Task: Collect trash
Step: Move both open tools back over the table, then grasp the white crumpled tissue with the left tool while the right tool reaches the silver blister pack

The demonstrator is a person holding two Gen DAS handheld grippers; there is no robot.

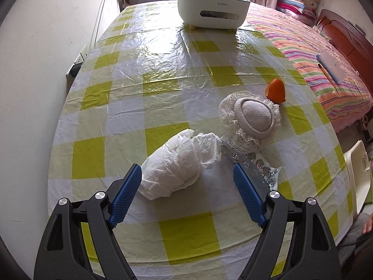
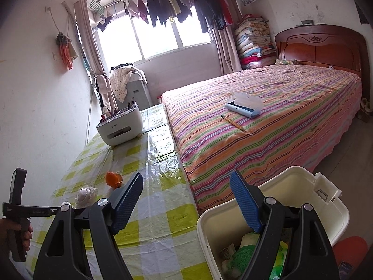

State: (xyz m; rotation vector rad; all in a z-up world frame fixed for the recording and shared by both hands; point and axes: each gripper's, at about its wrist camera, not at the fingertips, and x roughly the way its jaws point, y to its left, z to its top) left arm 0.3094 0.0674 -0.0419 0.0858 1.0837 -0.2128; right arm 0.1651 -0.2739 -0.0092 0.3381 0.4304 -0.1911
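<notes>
Left claw [image 1: 187, 177]: its blue ribbed jaws are standing spread wide, pointing steeply down at the worktop, pinching nothing.
Between its jaws: a crumpled white plastic bag [image 1: 180, 164] is lying on the worktop, its near end reaching in beside the left pad [image 1: 126, 197], whether touching I cannot tell.
By the other pad: a torn silver printed wrapper [image 1: 261, 165] is lying flat, partly hidden behind the pad.
Further out: a white lace-edged fabric piece with a grey knitted dome [image 1: 250, 119] is sitting just beyond the bag, and an orange peel piece [image 1: 276, 92] is resting just behind it.
Worktop [image 1: 163, 70]: a yellow-green and white checked plastic cloth is covering it; a white desk organiser box [image 1: 213, 8] is standing at the far end.
Right claw [image 2: 186, 191]: its jaws are spread too, empty, hanging over the worktop's edge beside the striped bed [image 2: 279, 116].
Under its right jaw: a cream plastic bin [image 2: 303, 186] is standing open on the floor, already holding green and white scraps [image 2: 242, 254].
Left hand [image 2: 22, 233]: it is gripping the other tool's handle at the picture's left edge.
</notes>
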